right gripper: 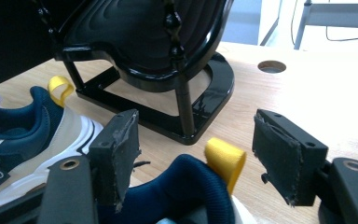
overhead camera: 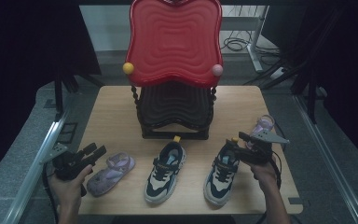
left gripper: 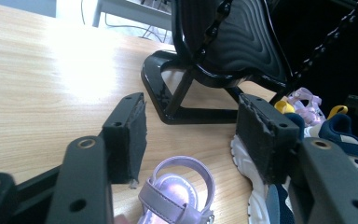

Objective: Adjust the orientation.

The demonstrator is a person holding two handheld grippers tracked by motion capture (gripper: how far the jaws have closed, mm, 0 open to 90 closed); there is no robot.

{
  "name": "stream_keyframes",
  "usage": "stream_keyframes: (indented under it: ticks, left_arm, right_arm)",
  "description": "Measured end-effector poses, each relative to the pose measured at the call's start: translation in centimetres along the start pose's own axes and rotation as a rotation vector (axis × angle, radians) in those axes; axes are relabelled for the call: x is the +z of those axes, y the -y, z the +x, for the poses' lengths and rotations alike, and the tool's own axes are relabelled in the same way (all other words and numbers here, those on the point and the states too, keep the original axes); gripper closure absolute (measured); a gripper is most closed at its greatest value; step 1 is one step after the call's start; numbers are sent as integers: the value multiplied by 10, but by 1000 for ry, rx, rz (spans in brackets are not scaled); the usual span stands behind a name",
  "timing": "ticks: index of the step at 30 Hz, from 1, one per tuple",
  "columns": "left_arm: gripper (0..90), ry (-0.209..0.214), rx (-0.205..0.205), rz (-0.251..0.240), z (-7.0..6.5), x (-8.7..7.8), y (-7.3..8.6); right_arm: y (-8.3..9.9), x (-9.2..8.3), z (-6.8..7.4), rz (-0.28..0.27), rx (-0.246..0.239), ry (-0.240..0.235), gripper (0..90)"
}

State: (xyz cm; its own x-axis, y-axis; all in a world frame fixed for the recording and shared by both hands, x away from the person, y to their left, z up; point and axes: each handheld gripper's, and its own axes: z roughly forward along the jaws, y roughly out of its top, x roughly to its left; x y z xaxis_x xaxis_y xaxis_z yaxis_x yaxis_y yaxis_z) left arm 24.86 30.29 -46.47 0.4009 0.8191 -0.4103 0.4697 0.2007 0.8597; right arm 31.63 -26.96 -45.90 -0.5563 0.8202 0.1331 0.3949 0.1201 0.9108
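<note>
Nothing is shelved yet, as far as the pictures show: both tiers of the rack point(overhead camera: 175, 100) (a red tray on top, a black one below) appear bare, and all four shoes lie on the wooden table point(overhead camera: 116, 105) in front of it or to its right. The right gripper point(overhead camera: 243, 148) hangs over the heel of the right sneaker point(overhead camera: 221, 171), and in the right gripper view its jaws stand wide apart on either side of the navy collar and the yellow pull tab point(right gripper: 226, 161), with the pads point(right gripper: 119, 149) clear of the fabric, so it holds nothing. The left gripper point(overhead camera: 93, 154) is just beside the nearer lilac sandal point(overhead camera: 109, 172) at the table's front left; in the left gripper view its jaws are likewise spread wide, the sandal's strap point(left gripper: 182, 186) lying low between them and untouched. The left sneaker point(overhead camera: 165, 171) sits between the two, toe toward the person, and the second lilac sandal point(overhead camera: 263, 126) lies farther back on the right. I judge the work to be at its very start: a grasp on the right sneaker's heel looks closest, and then lifting each shoe onto the rack remains, pair by pair.
</note>
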Motion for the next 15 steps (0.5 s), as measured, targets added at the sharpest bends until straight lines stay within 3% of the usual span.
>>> stream_keyframes:
  ticks: [1, 3, 10, 15]
  left_arm:
    - [462, -3, -5, -28, -1, 0, 0]
    - [468, -2, -1, -30, -3, 0, 0]
    - [538, 12, 25, -6, -2, 2, 0]
    - [614, 41, 62, 61, -6, 0, 2]
  right_arm:
    - [0, -1, -2, -1, 2, 1, 323]
    - [0, -1, -3, 2, 0, 0, 328]
    - [1, -7, -7, -17, 20, -16, 347]
    - [-1, -7, -3, -12, 22, 4, 347]
